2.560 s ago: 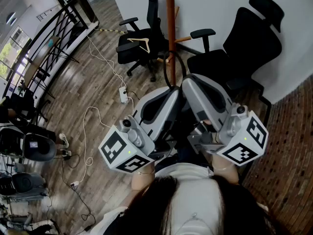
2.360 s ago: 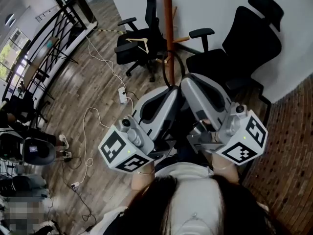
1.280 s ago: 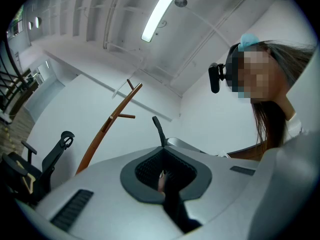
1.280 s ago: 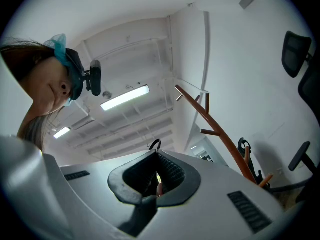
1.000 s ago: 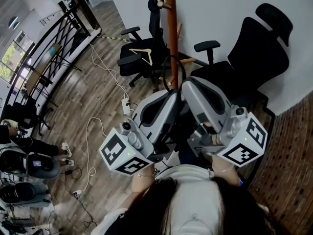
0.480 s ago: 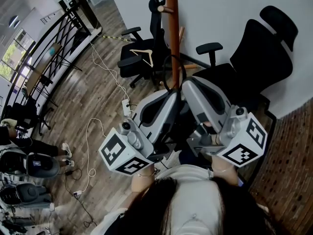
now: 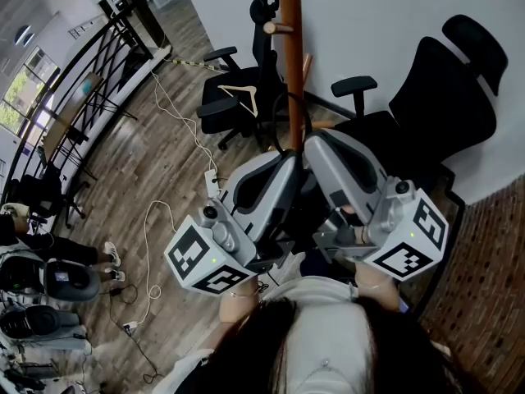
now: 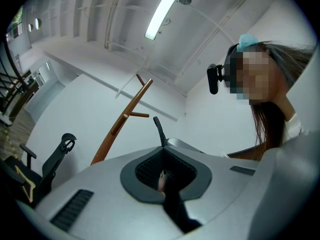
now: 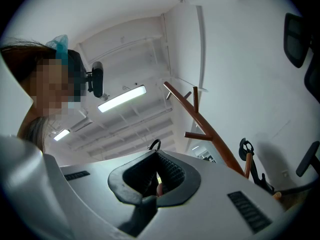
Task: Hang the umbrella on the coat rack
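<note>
The coat rack is a brown wooden pole (image 7: 291, 48) with short pegs (image 7: 279, 28), standing just ahead of me; it also shows as a slanted pole (image 8: 125, 121) in the left gripper view and again (image 9: 210, 131) in the right gripper view. A black umbrella is held between both grippers. Its thin curved loop (image 7: 292, 120) rises beside the pole, and its dark body (image 7: 309, 261) hangs near my chest. My left gripper (image 7: 283, 161) and right gripper (image 7: 316, 150) point up, side by side, each shut on the umbrella. The loop's tip (image 8: 159, 128) pokes above the left jaws.
Two black office chairs flank the rack, one at the left (image 7: 238, 97) with a wooden hanger (image 7: 244, 93) on its seat, one at the right (image 7: 426, 97). A power strip (image 7: 211, 183) and cables lie on the wood floor. A black railing (image 7: 90, 64) runs along the left.
I have come closer to the coat rack. The pole now stands taller in view, and the umbrella's loop lies right beside it. Both grippers hold the same pose.
</note>
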`<state>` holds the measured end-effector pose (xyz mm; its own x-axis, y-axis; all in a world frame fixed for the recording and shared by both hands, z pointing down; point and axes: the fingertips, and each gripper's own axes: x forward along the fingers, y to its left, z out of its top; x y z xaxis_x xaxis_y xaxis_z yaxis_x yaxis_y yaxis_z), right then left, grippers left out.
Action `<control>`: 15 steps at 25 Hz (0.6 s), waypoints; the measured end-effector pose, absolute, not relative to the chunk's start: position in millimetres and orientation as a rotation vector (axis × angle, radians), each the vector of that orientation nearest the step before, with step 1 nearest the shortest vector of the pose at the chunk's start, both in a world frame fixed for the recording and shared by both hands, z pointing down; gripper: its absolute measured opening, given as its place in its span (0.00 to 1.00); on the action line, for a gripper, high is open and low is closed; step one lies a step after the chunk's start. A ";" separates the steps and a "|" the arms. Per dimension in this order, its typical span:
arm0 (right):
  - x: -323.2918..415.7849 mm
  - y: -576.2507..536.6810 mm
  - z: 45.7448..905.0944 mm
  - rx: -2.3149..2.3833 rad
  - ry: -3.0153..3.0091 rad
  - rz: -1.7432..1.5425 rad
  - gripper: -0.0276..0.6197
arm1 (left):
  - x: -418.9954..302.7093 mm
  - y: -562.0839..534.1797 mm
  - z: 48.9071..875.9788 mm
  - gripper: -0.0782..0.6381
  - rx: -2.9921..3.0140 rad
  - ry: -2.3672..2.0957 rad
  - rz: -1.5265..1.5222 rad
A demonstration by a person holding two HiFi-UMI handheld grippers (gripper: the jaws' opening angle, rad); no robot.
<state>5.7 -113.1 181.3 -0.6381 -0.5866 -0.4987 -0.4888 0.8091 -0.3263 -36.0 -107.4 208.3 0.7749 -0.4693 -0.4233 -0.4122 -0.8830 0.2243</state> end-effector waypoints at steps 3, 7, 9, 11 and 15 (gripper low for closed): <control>5.9 -120.8 179.0 -0.781 2.393 -0.212 0.10 | -35.8 -114.9 206.1 0.12 2.848 -0.720 -0.729; 4.7 -129.5 174.3 -0.762 2.396 -0.210 0.10 | -36.9 -123.4 201.5 0.12 2.851 -0.732 -0.734; 4.6 -136.7 172.8 -0.755 2.399 -0.208 0.10 | -37.0 -130.3 200.2 0.12 2.851 -0.739 -0.738; 3.7 -147.5 171.5 -0.748 2.403 -0.208 0.10 | -38.0 -141.0 199.0 0.12 2.850 -0.745 -0.742; 4.0 -160.4 170.1 -0.738 2.407 -0.206 0.10 | -37.8 -153.8 197.6 0.12 2.846 -0.753 -0.750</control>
